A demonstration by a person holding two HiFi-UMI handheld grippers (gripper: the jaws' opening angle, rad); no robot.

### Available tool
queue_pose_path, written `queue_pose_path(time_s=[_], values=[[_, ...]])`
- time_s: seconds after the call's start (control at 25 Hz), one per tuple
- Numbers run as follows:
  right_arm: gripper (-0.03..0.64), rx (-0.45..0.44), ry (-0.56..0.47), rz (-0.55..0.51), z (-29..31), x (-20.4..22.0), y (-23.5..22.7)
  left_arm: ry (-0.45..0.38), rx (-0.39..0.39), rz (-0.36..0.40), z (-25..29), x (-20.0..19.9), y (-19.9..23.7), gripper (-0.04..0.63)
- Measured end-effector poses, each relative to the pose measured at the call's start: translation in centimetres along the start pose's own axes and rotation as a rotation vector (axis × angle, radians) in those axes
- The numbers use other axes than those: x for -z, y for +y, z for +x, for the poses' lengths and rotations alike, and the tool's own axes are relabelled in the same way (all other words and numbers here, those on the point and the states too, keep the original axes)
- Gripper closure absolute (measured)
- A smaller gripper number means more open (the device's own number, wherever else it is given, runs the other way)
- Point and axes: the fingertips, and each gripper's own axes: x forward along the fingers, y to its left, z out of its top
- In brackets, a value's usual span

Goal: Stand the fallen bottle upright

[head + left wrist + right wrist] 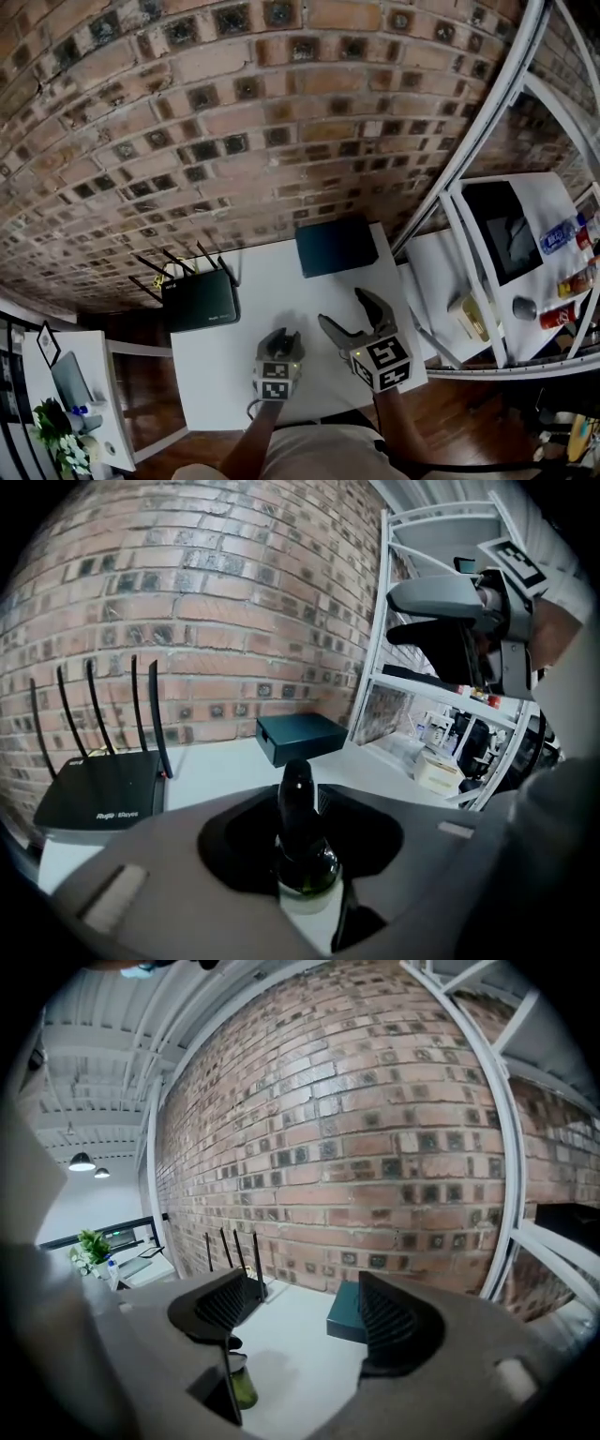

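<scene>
Two grippers are raised over a white table (246,281) set against a brick wall.

- **Router** (200,298): black, with upright antennas, on the table's left edge. Its front carries small white lettering, too fine to read with certainty.
- **Left gripper** (284,339): the jaws are closed on a dark green bottle (298,829). The bottle has a black cap and a white label on which no print can be made out, and its neck points away from the camera. Its tilt cannot be judged.
- **Box** (336,246): dark teal and closed, at the table's far edge.
- **Right gripper** (343,308): the jaws stand apart with nothing between them.
- **Shelf** (476,270): a white rack to the right, holding small bottles with blue and red labels whose text is illegible.
</scene>
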Motion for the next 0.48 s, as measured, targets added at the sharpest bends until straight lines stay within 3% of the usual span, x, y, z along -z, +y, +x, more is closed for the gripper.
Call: queue_pose_path(time_s=[0.24, 0.4, 0.48], values=[[0.252, 0.040, 0.002, -0.018, -2.3, 0.2, 1.9, -0.070, 0.079, 0.074, -0.5, 1.0, -2.3, 0.422], [0.252, 0.065, 0.006, -0.024, -4.1, 1.1, 3.5, -0.127, 0.135, 0.071, -0.7, 1.2, -3.4, 0.321], [0.252, 0.072, 0.010, -0.026, -5.2, 1.6, 4.3, -0.142, 0.165, 0.075, -0.8, 1.3, -3.8, 0.237]])
